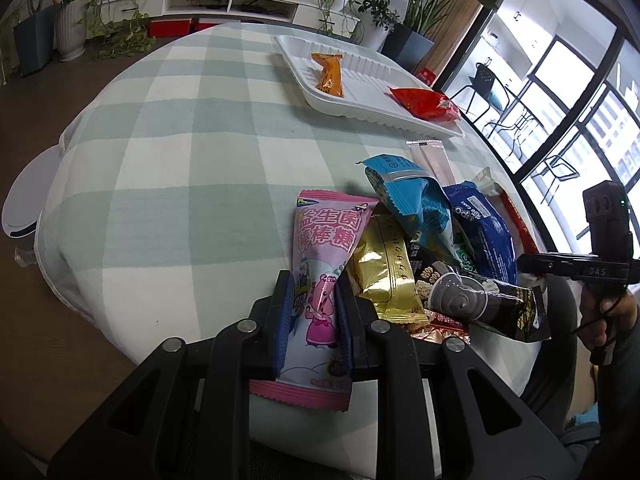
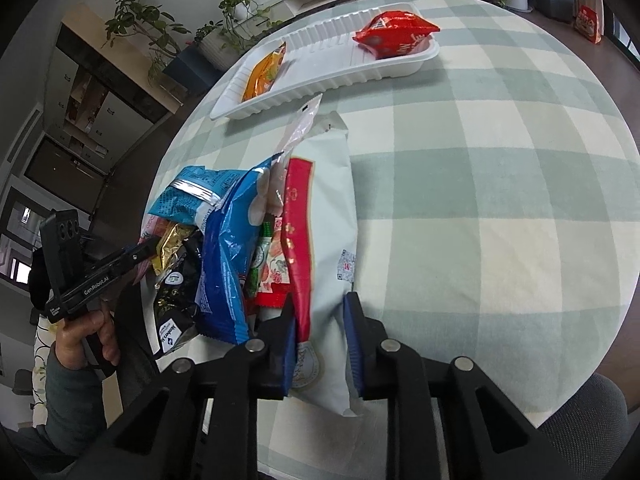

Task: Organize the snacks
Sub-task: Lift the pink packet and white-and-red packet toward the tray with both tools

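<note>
Two snacks already lie in the white tray [image 1: 360, 96] at the far side of the bench [image 1: 180, 160]: an orange packet [image 1: 330, 74] at one end and a red packet [image 1: 426, 104] at the other. In the left wrist view, the left gripper [image 1: 312, 320] is clamped on a pink lollipop bag [image 1: 320, 280], which rests at the edge of the snack pile [image 1: 440, 248] near the bench's front.

In the right wrist view, the right gripper [image 2: 320, 336] pinches a white bag with a red stripe [image 2: 324, 240] between its blue pads [image 2: 354, 336]. That bag lies flat beside the pile's blue packet [image 2: 228, 248], with the tray beyond it.
</note>
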The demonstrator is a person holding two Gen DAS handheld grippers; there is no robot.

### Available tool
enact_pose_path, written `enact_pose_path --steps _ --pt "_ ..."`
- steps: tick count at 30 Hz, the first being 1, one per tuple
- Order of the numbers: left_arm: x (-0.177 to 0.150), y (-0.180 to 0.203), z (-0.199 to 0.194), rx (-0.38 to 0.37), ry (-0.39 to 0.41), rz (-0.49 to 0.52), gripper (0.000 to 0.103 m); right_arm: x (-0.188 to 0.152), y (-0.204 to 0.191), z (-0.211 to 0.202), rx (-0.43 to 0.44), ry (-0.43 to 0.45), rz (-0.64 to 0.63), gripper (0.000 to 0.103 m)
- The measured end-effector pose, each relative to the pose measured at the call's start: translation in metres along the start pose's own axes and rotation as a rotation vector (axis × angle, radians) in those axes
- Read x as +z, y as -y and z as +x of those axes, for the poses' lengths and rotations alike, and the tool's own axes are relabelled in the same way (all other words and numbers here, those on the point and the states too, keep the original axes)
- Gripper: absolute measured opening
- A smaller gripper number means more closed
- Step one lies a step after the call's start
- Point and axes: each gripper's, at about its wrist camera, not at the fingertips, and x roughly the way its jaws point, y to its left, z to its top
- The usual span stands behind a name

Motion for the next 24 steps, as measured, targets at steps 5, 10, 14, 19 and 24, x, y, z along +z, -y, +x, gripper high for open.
enact_pose_path --steps 5,10,14,19,24 --pt "0.0 -0.001 -0.003 0.0 0.009 -0.005 0.019 0.0 0.004 -0.012 0.008 0.039 0.013 0.022" --pt "0.0 0.001 -0.01 -0.005 0.027 -0.002 0.019 0.002 0.008 -0.022 0.02 0.077 0.03 0.022" --pt "0.002 0.001 -0.015 -0.004 0.035 -0.003 0.016 0.004 0.012 -0.027 0.023 0.104 0.044 0.022" --pt "0.001 0.003 -0.005 0.005 -0.032 0.027 0.016 0.004 0.014 -0.029 0.017 0.104 0.051 0.022" --pt "0.003 0.01 0.0 0.064 -0.059 0.072 0.02 0.003 0.011 -0.026 0.018 0.095 0.043 0.022"
